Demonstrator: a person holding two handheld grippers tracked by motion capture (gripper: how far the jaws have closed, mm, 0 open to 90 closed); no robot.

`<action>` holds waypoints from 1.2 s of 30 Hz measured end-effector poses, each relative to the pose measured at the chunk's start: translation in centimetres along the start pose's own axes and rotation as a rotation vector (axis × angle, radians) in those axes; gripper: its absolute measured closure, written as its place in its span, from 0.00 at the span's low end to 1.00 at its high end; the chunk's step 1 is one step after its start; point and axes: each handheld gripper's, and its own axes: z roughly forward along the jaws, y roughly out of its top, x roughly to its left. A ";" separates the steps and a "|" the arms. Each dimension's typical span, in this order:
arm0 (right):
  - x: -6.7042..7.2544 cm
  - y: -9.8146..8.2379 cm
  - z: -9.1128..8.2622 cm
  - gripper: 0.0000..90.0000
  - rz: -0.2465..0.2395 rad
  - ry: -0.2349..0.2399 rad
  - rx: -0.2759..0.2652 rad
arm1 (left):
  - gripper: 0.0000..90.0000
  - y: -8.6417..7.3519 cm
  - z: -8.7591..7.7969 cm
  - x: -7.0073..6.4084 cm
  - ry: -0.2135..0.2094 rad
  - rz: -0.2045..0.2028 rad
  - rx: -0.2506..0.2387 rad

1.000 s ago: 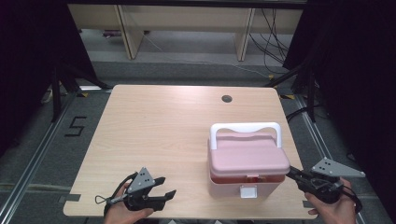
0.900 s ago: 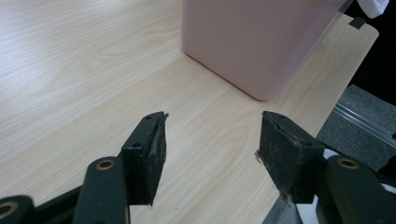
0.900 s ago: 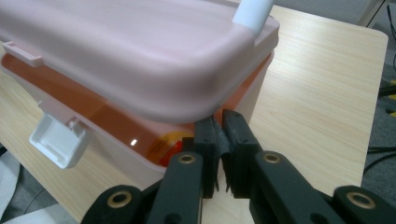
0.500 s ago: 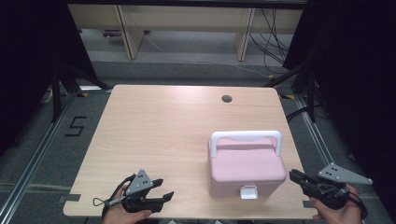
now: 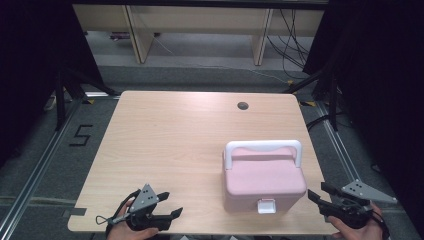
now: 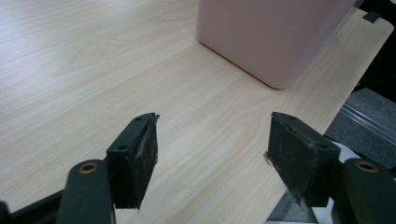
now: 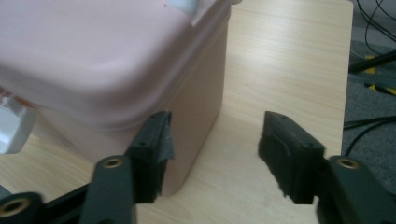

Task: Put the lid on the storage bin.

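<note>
Approach stage is judged: pink box point(image 5: 263, 181) is flanked by left gripper point(image 5: 167, 206) and right gripper point(image 5: 316, 192), both released and empty; latch point(image 5: 265, 205) likely needs opening next.

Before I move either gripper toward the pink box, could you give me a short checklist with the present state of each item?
1. Left gripper open and holding nothing: ok.
2. Right gripper open and holding nothing: ok.
3. Pink box upright on the table, lid down: ok.
4. White front latch fastened: cannot tell.
5. White handle free to be gripped: ok, it arches over the lid's far side.
6. Bare table between the left gripper and the box: ok.
</note>
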 end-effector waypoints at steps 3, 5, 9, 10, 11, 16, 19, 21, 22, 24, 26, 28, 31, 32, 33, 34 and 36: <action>-0.1 -0.5 0.1 0.39 -0.004 -0.010 0.010 | 0.33 -0.3 -0.1 0.1 0.003 0.001 -0.001; 0.0 -0.6 0.1 0.37 0.013 -0.013 0.020 | 0.32 -0.4 -0.2 0.1 0.009 0.003 0.004; 0.4 -1.7 0.7 0.30 0.010 -0.029 0.052 | 0.28 -0.8 -0.5 0.1 0.017 0.010 -0.007; 0.3 -1.8 0.8 0.29 -0.006 -0.033 0.050 | 0.28 -1.0 -0.6 0.1 0.027 0.010 -0.008; 0.3 -2.0 1.0 0.29 -0.018 -0.028 0.043 | 0.27 -1.2 -0.7 0.1 0.021 0.007 -0.018; 0.7 -2.9 1.2 0.28 0.006 -0.029 0.054 | 0.23 -1.5 -1.0 0.1 0.024 0.016 -0.025; 0.6 -3.5 1.4 0.25 -0.038 -0.024 0.039 | 0.20 -1.8 -1.2 -0.1 0.024 0.027 -0.026; 0.6 -3.8 1.4 0.23 -0.052 -0.017 0.041 | 0.18 -1.9 -1.3 -0.2 0.032 0.047 -0.014; 0.7 -4.0 1.5 0.23 -0.057 -0.020 0.038 | 0.18 -1.9 -1.3 -0.2 0.034 0.060 -0.013; 0.7 -4.2 1.5 0.21 -0.062 -0.020 0.042 | 0.18 -2.0 -1.4 -0.4 0.045 0.075 -0.003; 0.8 -4.5 1.5 0.21 -0.059 -0.008 0.058 | 0.18 -2.1 -1.3 -0.6 0.044 0.081 0.001; 0.7 -4.7 1.6 0.20 -0.079 -0.003 0.060 | 0.18 -2.2 -1.1 -0.7 0.036 0.077 -0.006; 0.8 -4.8 1.5 0.20 -0.078 0.003 0.062 | 0.18 -2.3 -1.0 -0.9 0.034 0.087 -0.012; 0.7 -4.9 1.4 0.20 -0.099 -0.012 0.053 | 0.18 -2.3 -1.0 -0.9 0.036 0.086 -0.015; 1.0 -5.0 1.4 0.20 -0.056 -0.003 0.070 | 0.18 -2.3 -1.0 -0.9 0.034 0.087 -0.015; 0.8 -5.0 1.4 0.20 -0.087 -0.006 0.061 | 0.18 -2.3 -1.0 -0.9 0.031 0.089 -0.014; 1.0 -5.3 1.4 0.21 -0.053 -0.003 0.080 | 0.18 -2.3 -1.0 -0.9 0.036 0.104 0.004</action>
